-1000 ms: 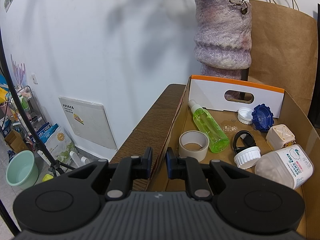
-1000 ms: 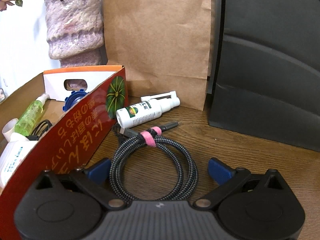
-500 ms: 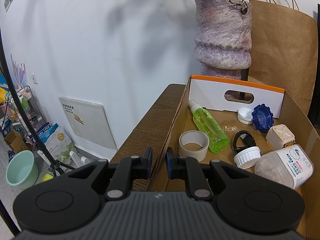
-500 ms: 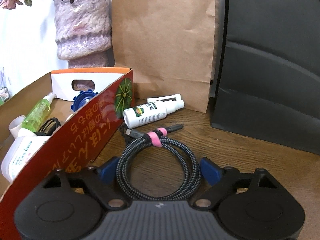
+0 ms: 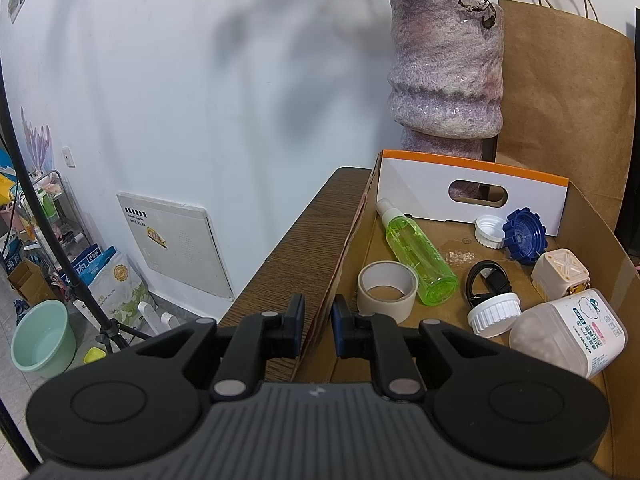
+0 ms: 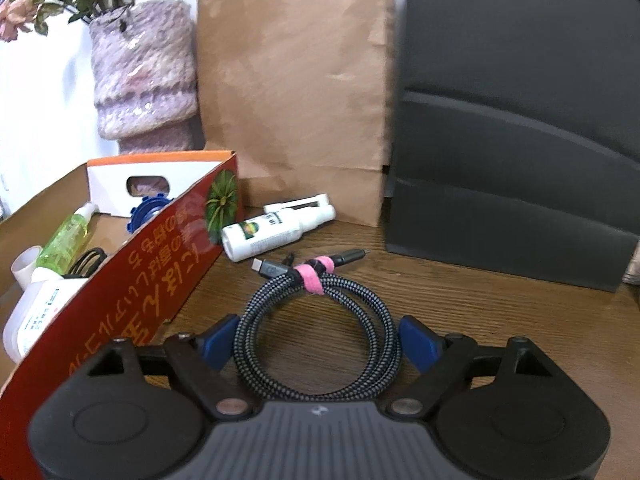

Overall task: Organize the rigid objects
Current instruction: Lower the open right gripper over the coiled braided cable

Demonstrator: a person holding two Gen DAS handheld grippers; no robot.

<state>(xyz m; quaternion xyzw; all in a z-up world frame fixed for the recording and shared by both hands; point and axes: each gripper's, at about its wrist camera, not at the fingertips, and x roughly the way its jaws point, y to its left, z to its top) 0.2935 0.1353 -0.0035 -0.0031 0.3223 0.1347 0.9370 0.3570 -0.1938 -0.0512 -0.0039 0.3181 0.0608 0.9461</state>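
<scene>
A braided grey cable (image 6: pixel 376 312), coiled and tied with a pink strap, lies on the wooden table. My right gripper (image 6: pixel 320 340) is closing on the coil, and its blue pads touch both sides. Behind the coil lies a white spray bottle (image 6: pixel 268 234). My left gripper (image 5: pixel 319 322) is shut on the near left wall of the cardboard box (image 5: pixel 344 248). Inside the box are a green spray bottle (image 5: pixel 416 256), a tape roll (image 5: pixel 386 290), a white jar (image 5: pixel 568 332), a blue cap (image 5: pixel 524 240) and several other small items. The red outer wall of the box (image 6: pixel 132 280) stands just left of the cable.
A purple vase (image 5: pixel 444 76) and a brown paper bag (image 6: pixel 296 92) stand behind the box. A large black case (image 6: pixel 520 140) blocks the right. The table edge (image 5: pixel 296 248) drops off to the left of the box, with a tripod leg and floor clutter below.
The right gripper's jaws narrowed from wide open onto the coil's sides. The box, bottle and vase slid left in its view while the cable kept its place between the pads. The left view is unchanged.
</scene>
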